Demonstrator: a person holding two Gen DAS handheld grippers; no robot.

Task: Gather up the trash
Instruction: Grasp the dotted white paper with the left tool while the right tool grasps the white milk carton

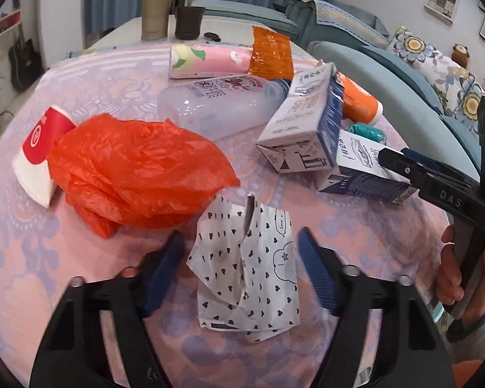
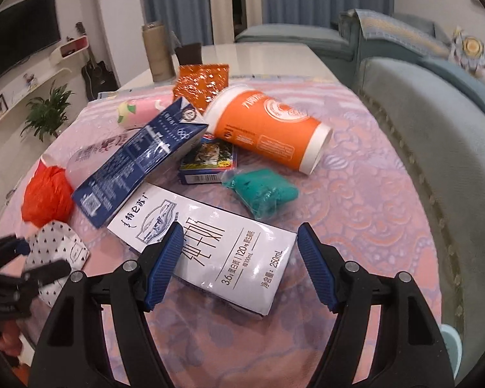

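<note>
Blue ribbed pads of the left gripper stand apart on either side of a crumpled heart-print paper wrapper, low centre of the left wrist view; no pad is seen pressing it. In the right wrist view the right gripper straddles a white milk carton lying flat at lower centre, its jaws apart, with the left-hand pad over the carton's face and the other clear of its end; contact cannot be confirmed. Both pieces rest on the pink patterned tablecloth. Recommended: centre each gripper over its item, lower until the pads flank its sides, close firmly, then lift straight up. Beyond lie an orange plastic bag, a second carton, a teal wad and an orange paper cup, all awaiting collection.
</note>
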